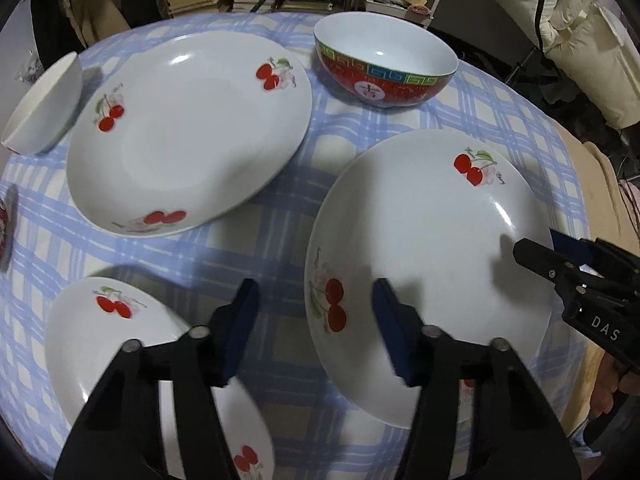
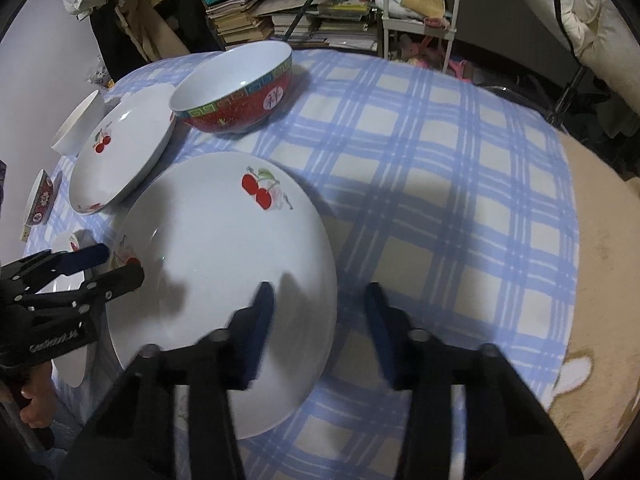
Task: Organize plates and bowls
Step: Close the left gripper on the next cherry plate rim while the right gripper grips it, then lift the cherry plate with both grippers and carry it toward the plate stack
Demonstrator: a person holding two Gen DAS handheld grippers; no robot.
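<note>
Left wrist view shows the left gripper (image 1: 316,304) with its jaws spread wide and holding nothing, poised over the gap between two cherry-print plates: the near plate (image 1: 424,264) at 3 o'clock and a smaller cherry plate (image 1: 100,344) at 8 o'clock. The right gripper (image 2: 320,304) is likewise released, straddling the near plate's right rim without visibly pinching it. By my reading, the step in hand is picking up this plate to stack it; next the right jaws need to clench on that rim. A third cherry plate (image 1: 188,132) lies at 11 o'clock, the likely stacking base. The red bowl (image 1: 386,68) at 12 o'clock and white bowl (image 1: 44,104) at 10 o'clock flank it closely on the checked tablecloth (image 1: 280,248).
</note>
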